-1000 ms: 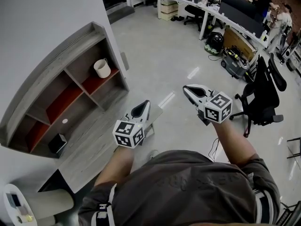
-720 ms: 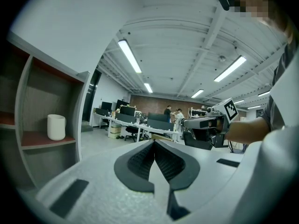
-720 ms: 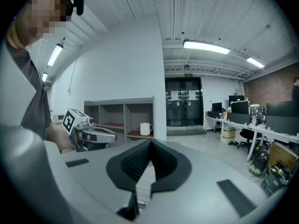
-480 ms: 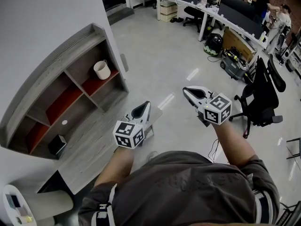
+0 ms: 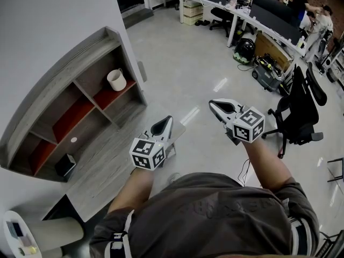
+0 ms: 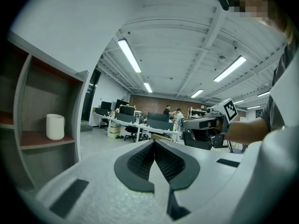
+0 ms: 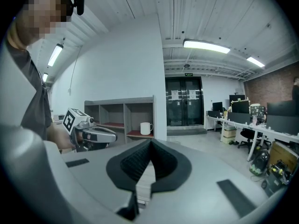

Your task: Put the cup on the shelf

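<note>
A white cup (image 5: 116, 79) with a handle stands on the red upper shelf board at the right end of the grey shelf unit (image 5: 64, 71). The same cup (image 6: 55, 126) shows in the left gripper view and the cup (image 7: 145, 128) in the right gripper view, upright in that compartment. My left gripper (image 5: 167, 119) is held in front of my body, well away from the shelf, its jaws shut with nothing between them. My right gripper (image 5: 213, 102) hangs further right over the floor, also shut and empty. Each gripper shows in the other's view: right gripper (image 6: 187, 123), left gripper (image 7: 112, 136).
A small dark box (image 5: 65, 164) sits in a lower compartment. A grey cabinet top (image 5: 115, 163) runs below the shelf. A black office chair (image 5: 301, 109) stands at the right, desks (image 5: 242, 15) and people (image 5: 302, 1) at the back. A white machine (image 5: 21, 233) is at bottom left.
</note>
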{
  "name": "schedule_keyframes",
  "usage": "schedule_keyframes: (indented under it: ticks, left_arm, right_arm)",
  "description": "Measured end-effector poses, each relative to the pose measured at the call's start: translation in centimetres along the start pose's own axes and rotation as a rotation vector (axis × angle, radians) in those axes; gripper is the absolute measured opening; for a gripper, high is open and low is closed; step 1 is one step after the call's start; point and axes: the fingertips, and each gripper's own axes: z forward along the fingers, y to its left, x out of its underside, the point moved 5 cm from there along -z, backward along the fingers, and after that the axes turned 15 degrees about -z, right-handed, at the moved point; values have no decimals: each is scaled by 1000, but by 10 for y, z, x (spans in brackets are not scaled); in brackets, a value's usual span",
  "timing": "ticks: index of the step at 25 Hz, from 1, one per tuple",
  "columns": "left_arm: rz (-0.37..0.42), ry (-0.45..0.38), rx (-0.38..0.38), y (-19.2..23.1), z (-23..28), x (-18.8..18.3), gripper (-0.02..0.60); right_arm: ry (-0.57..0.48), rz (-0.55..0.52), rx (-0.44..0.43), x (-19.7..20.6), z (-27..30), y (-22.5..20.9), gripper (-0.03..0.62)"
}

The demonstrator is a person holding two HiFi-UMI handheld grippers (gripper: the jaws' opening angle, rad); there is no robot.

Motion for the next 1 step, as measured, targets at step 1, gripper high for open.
schedule_keyframes:
  ticks: [1]
  left_arm:
    - [-1,0,0,0,0,0,5]
  right_arm:
    - [0,0,0,0,0,0,-11]
